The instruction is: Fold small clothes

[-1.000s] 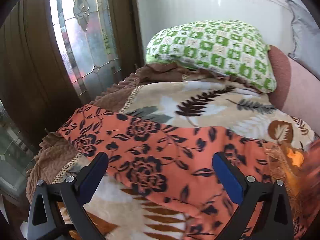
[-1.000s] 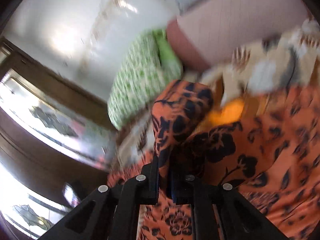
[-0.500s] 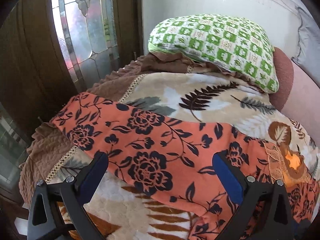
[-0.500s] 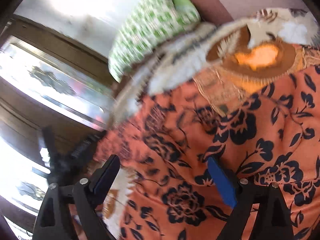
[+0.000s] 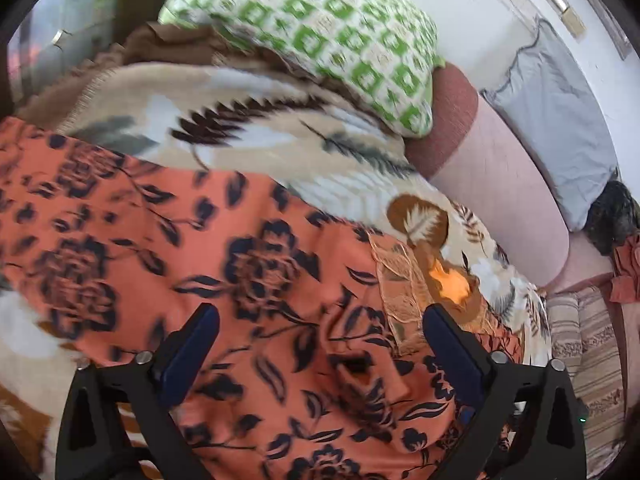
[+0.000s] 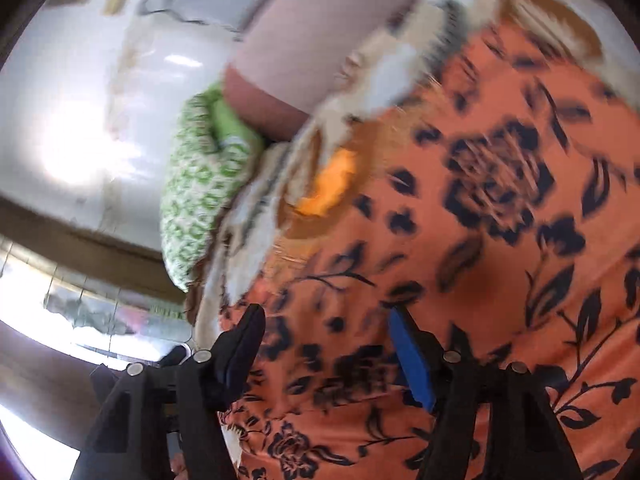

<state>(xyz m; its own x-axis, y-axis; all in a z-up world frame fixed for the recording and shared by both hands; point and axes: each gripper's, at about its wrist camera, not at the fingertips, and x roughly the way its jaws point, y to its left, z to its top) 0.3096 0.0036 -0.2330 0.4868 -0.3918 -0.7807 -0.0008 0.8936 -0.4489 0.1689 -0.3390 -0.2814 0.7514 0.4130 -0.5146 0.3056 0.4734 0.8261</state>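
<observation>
White wall behind; bed surface below, covered by a leaf-print blanket (image 5: 256,120) in cream, brown and grey.

Item: orange floral garment (image 5: 248,264), black flower and leaf print, spread across the blanket, filling the lower half of both my wrist views; right view is motion-blurred. One patch of the cloth near its far edge is sheer and embroidered.

Item: my left gripper (image 5: 320,340), jaws wide and easing inward, hanging over the garment. Cloth lies under and between the blue pads; neither pad presses on it. Nothing grasped.

Item: my right gripper (image 6: 328,340), jaws apart and closing, also over the garment (image 6: 480,240). Cloth shows in the gap; whether the pads touch it I cannot tell through the blur. Nothing pinched.

Item: green-and-white patterned pillow (image 5: 320,40), at the head of the bed, resting on the blanket's far edge.

Item: pink bolster (image 5: 496,184) with a darker end, just beside the pillow.

Item: grey pillow (image 5: 556,112), against the wall, beyond the bolster.

Item: striped cloth (image 5: 588,344), at the far right edge.
</observation>
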